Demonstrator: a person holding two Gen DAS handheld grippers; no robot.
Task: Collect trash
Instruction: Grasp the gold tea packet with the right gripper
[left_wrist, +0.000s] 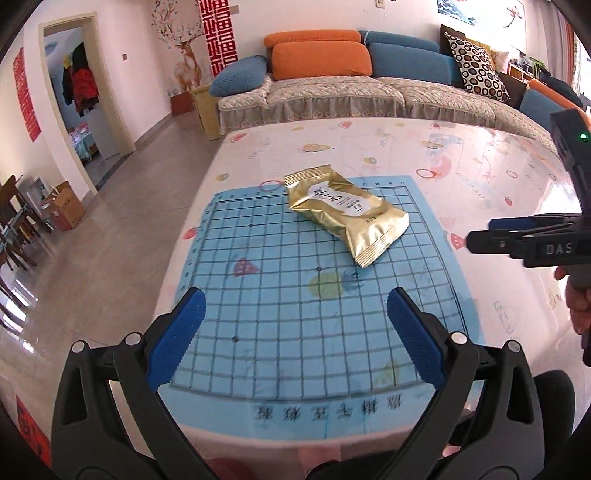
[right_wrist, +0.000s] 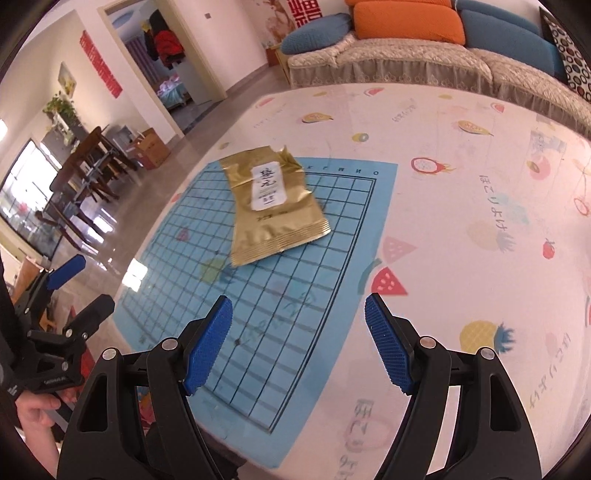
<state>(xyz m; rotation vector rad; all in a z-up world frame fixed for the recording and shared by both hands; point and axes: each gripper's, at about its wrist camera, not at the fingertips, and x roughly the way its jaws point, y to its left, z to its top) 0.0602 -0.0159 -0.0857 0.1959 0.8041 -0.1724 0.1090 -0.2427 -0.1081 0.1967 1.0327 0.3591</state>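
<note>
A gold wrapper (left_wrist: 347, 214) lies on the counter's (left_wrist: 480, 166) blue mat (left_wrist: 258, 314). Both grippers (left_wrist: 295, 328) (right_wrist: 299, 339) hover, fingers wide and empty. Next, I judge: reach and pinch it.

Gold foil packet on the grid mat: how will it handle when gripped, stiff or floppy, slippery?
The gold foil packet looks crinkled and torn open at its far end, so probably light and floppy. Its glossy skin on the smooth blue grid mat may slide if pushed. It lies flat, unlikely to roll.
</note>
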